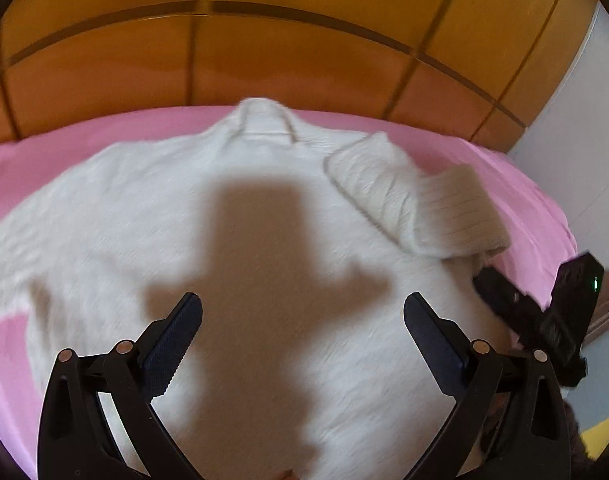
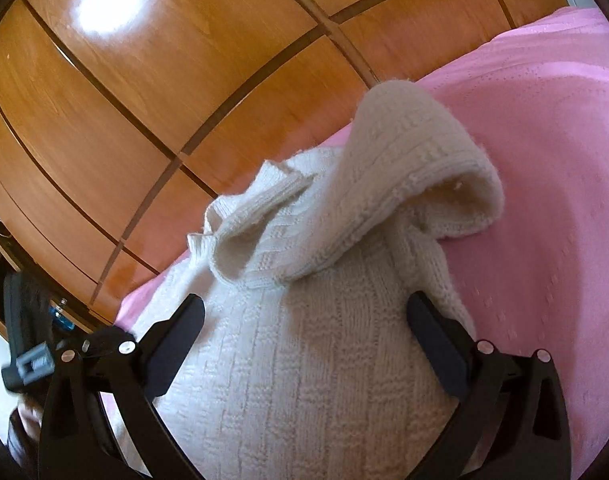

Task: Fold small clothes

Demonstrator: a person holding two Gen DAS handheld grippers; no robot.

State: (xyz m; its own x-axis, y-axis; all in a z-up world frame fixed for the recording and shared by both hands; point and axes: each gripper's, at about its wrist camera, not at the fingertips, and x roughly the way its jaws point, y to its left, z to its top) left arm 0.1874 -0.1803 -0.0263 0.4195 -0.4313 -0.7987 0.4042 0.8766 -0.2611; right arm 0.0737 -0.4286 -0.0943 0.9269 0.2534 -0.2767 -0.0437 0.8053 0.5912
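A white knit sweater (image 1: pixel 184 208) lies spread on a pink bed sheet (image 1: pixel 516 184), its collar (image 1: pixel 264 120) toward the wooden headboard. One sleeve (image 1: pixel 416 200) is folded back over the chest, with its ribbed cuff at the sweater's right edge. My left gripper (image 1: pixel 303 308) hovers open above the sweater's middle and casts a shadow on it. In the right wrist view the sweater (image 2: pixel 304 380) fills the foreground with the folded sleeve (image 2: pixel 404 168) looped beside the collar (image 2: pixel 256 200). My right gripper (image 2: pixel 306 304) stands open low over the knit, its pads apart from it.
A panelled wooden headboard (image 1: pixel 264 52) rises just behind the bed. The pink sheet (image 2: pixel 544 200) stretches to the right of the sweater. The right gripper's black body (image 1: pixel 560 312) shows at the bed's right edge, and the left one (image 2: pixel 24 340) appears blurred at far left.
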